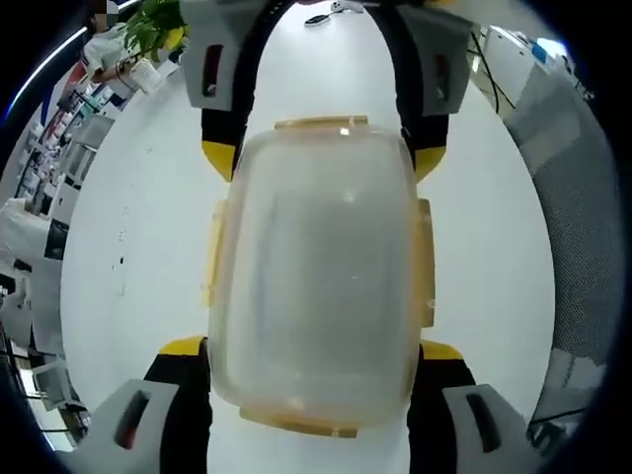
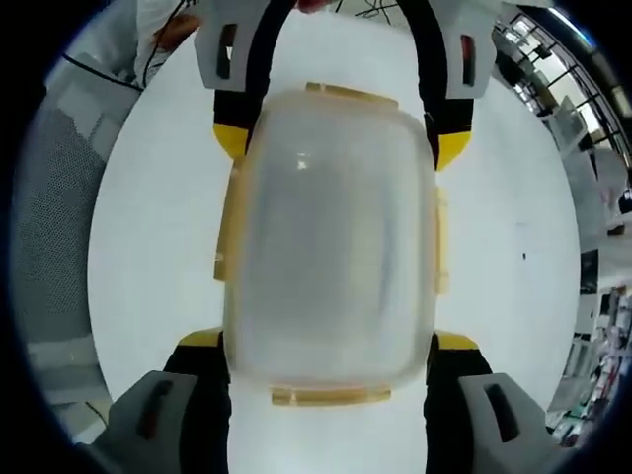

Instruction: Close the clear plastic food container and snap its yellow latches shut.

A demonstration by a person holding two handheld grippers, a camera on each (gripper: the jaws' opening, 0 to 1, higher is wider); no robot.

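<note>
Left gripper view: the left gripper (image 1: 314,367) rises from the bottom with its jaws spread wide, one yellow tip on each side of the container's near end. Whether the tips press on the walls or only stand beside them, I cannot tell.
Right gripper view: the right gripper (image 2: 328,363) is posed the same way, jaws wide, straddling its own near end. Again, contact cannot be judged.
Opposite ends: each gripper shows at the top of the other's view, so the two face one another along the container's length.
Container: the clear plastic food container (image 1: 316,272) lies flat on the white table (image 1: 128,257), between the four jaw tips, lid on top.
Latches: the yellow latches (image 1: 321,123) show at both ends and along both long sides. Whether any is snapped down is not readable here.
Hand pose: both grippers look steeply down at the lid, nearly level with each other.
Risk, slip: a squeeze on smooth, curved walls could, I judge, make the container skid or twist on the table.
Risk, lid: pressing one end first could lift the other, leaving the lid crooked and the latches missing their catches.
Risk, latch: a jaw tip that misses the narrow tab would slide off it.
</note>
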